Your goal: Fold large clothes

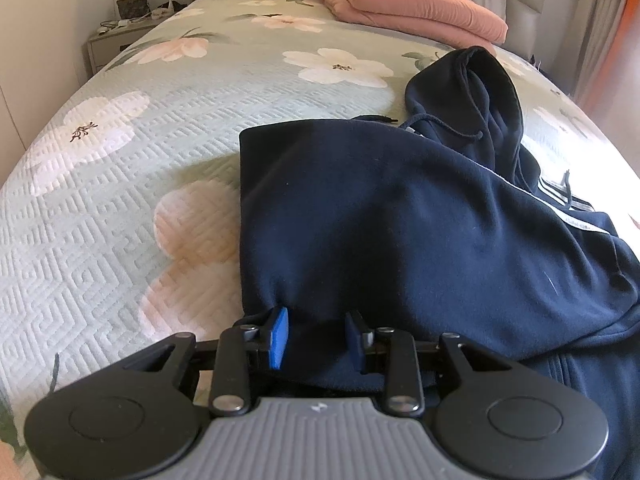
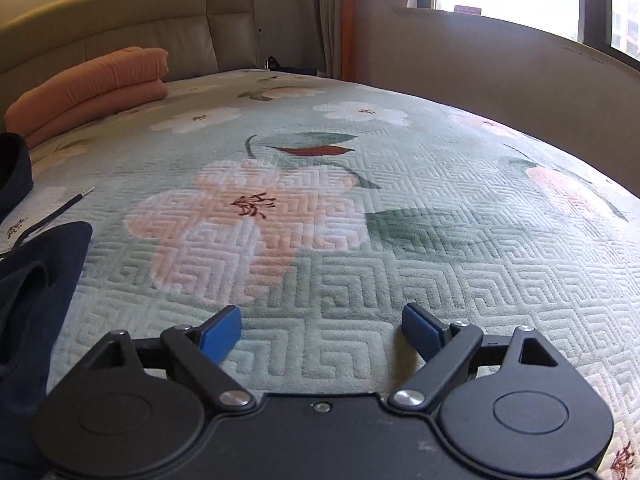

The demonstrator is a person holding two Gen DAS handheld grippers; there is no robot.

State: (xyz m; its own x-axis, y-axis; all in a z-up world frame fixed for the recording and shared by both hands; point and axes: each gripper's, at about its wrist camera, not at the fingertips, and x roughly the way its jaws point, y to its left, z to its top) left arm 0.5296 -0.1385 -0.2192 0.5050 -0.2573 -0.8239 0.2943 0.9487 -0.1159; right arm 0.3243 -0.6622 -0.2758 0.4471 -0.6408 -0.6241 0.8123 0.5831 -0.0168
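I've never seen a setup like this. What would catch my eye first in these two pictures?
Probably the dark navy hoodie sprawled on the flowery green bedspread, its near edge lying between the blue pads of the left gripper. Then the folded salmon-pink blanket by the headboard. In the other view, the right gripper hangs wide open over bare bedspread, holding nothing.

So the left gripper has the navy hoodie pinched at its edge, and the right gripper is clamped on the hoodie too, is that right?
Not quite. The left gripper does pinch the navy hoodie at its edge, but the right gripper holds nothing: the right wrist view shows its jaws spread wide over the bare floral bedspread, with the hoodie off to its left.
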